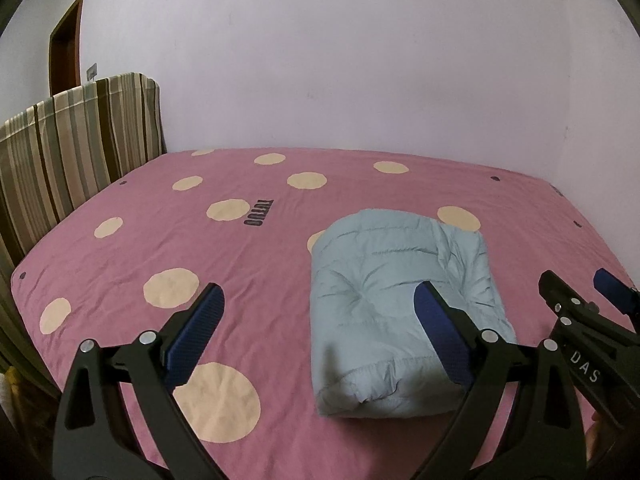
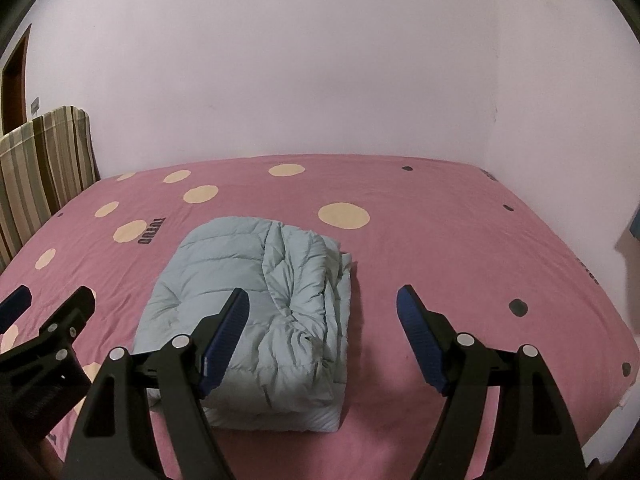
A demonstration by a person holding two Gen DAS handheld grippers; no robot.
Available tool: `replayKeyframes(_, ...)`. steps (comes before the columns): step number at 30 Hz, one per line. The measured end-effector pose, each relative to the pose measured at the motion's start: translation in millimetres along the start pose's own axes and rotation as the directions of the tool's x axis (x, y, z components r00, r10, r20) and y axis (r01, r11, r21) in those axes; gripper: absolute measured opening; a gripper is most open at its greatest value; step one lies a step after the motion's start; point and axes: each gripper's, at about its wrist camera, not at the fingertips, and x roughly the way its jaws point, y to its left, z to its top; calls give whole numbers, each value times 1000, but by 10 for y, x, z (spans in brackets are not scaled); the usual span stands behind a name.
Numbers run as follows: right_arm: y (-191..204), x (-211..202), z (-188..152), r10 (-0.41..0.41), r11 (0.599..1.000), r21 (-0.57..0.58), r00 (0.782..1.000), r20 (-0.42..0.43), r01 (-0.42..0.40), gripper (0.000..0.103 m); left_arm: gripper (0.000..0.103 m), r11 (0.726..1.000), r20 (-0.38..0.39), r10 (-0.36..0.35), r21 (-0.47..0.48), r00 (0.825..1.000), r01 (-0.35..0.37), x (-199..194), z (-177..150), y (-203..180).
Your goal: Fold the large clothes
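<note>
Left gripper [image 1: 320,332] and right gripper [image 2: 323,332] hover nearest, both spread wide, nothing between the pads (each clear of fabric). Folded pale-blue puffer jacket [image 2: 256,316] lies on pink dotted bedsheet [image 2: 440,248]. Striped headboard [image 1: 72,144] at ten o'clock.

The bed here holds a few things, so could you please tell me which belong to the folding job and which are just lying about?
Belongs to the job:
- jacket, pale blue, padded, already folded into a bundle
- left gripper, open, empty
- right gripper, open, empty

Just there:
- pink dotted sheet
- striped cushion at the bed's left edge
- door
</note>
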Motion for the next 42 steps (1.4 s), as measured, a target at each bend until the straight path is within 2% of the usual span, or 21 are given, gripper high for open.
replayKeyframes(27,38,-68,4,13,1000,-3,1000,8,-13,75,96,999,-20,-39,-29,999,38,42,-40,-11)
replayKeyframes(42,33,-72,2,17,1000,-7,1000,9,-17,76,96,999,-12,-36,-29,999,36,24,-46,-28)
